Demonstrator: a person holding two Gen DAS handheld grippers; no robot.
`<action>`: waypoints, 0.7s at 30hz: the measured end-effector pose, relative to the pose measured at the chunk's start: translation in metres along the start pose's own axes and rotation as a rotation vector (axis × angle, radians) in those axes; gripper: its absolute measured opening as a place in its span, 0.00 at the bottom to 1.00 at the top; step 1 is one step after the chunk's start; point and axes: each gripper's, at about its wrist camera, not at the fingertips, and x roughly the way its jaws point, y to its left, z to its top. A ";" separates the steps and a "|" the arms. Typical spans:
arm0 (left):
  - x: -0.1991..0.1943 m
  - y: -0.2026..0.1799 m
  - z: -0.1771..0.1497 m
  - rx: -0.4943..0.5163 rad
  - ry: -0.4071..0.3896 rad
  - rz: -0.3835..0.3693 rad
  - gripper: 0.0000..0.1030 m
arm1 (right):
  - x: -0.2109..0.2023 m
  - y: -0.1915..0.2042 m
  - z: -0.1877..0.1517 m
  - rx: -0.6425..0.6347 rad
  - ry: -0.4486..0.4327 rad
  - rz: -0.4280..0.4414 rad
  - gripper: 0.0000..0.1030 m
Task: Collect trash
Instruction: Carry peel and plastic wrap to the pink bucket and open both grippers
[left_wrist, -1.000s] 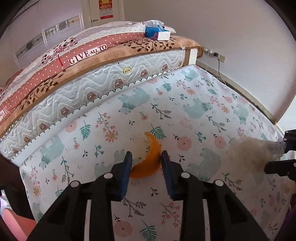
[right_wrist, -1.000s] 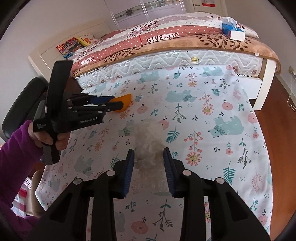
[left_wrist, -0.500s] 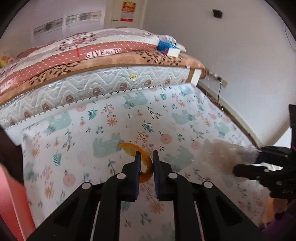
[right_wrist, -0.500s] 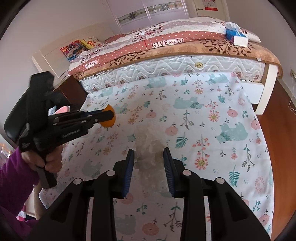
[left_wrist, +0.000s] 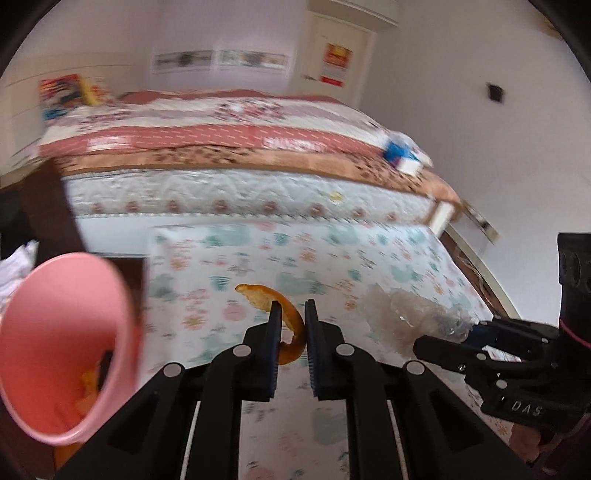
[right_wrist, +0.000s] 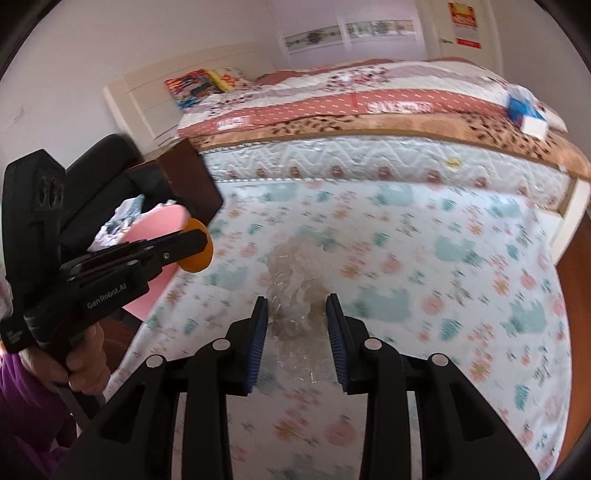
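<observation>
- My left gripper (left_wrist: 291, 325) is clamped on the orange peel (left_wrist: 275, 301); the jaws closed on it within the last second. The peel curls up and left past the fingertips, over the floral sheet (left_wrist: 369, 258).
- My right gripper (right_wrist: 297, 325) is pinched on a crumpled wad of clear plastic (right_wrist: 295, 284), which bulges forward out of the pads.
- Left view only: inside of the pink bin (left_wrist: 55, 332) off the sheet's left edge, with orange scraps at the bottom. It also shows the right gripper from the side, plastic at its tip.
- Right view only: the hand (right_wrist: 83, 369) and purple sleeve (right_wrist: 26, 417) on the left gripper, peel showing as an orange disc at its tip, just beside the bin rim.
- Both views: bed (right_wrist: 369, 110) beyond the sheet's far edge, blue tissue box (right_wrist: 524, 107) near its right corner. Both views are blurred.
</observation>
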 end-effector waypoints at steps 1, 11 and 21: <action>-0.005 0.006 0.000 -0.014 -0.011 0.016 0.11 | 0.004 0.009 0.004 -0.018 -0.002 0.013 0.32; -0.058 0.075 -0.001 -0.154 -0.116 0.210 0.11 | 0.039 0.082 0.034 -0.123 -0.006 0.121 0.32; -0.086 0.133 -0.014 -0.253 -0.155 0.351 0.11 | 0.080 0.144 0.057 -0.165 0.005 0.194 0.32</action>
